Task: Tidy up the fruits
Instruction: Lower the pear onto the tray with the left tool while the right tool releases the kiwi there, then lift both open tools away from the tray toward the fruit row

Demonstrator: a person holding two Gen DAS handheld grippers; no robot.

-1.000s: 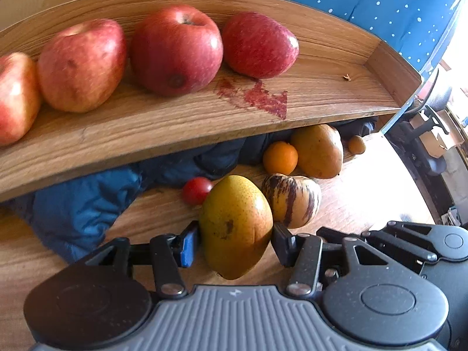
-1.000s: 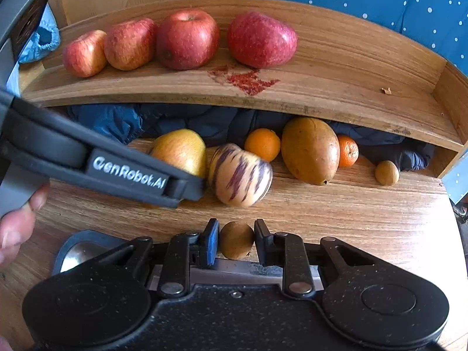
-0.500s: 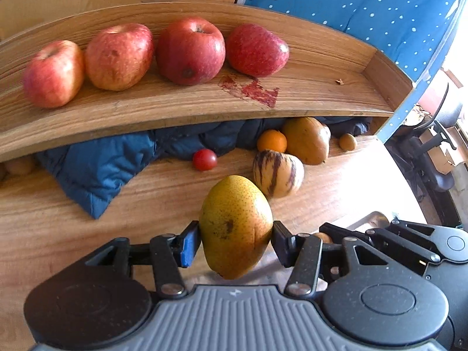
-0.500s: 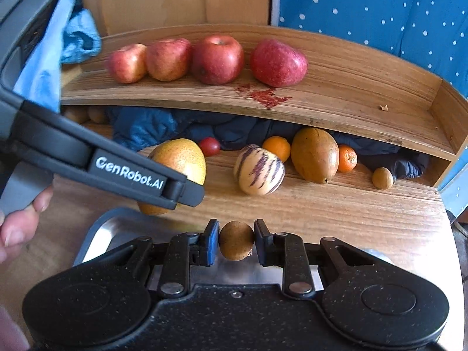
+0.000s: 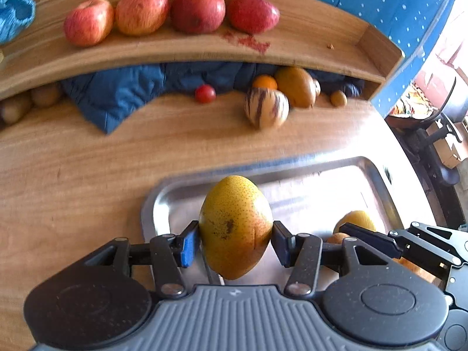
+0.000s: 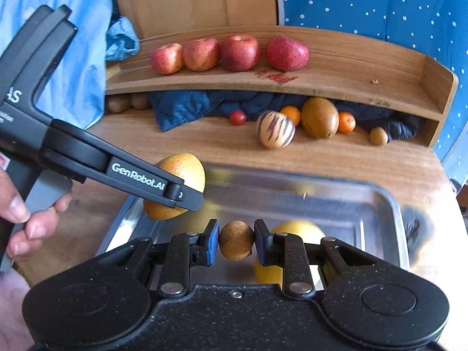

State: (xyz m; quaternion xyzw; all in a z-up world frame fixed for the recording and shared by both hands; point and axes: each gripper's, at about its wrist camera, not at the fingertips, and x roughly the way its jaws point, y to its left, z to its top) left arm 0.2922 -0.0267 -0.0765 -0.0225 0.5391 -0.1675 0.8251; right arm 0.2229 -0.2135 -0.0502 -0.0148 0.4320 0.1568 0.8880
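Wooden counter below a shelf of apples, and now a steel tray has slid into sight under both tongs as they drew back from the shelf. Left tongs grip the yellow pear above the tray's near left corner; right tongs pinch a small brown kiwi over its middle. Both look ready to be set down beside the yellow fruit already lying there.

Bright daylight enters from the right, blowing out that edge in the left view. The tray glares white and smears with motion blur in both views. Fisheye bends the shelf; corners vignette black.
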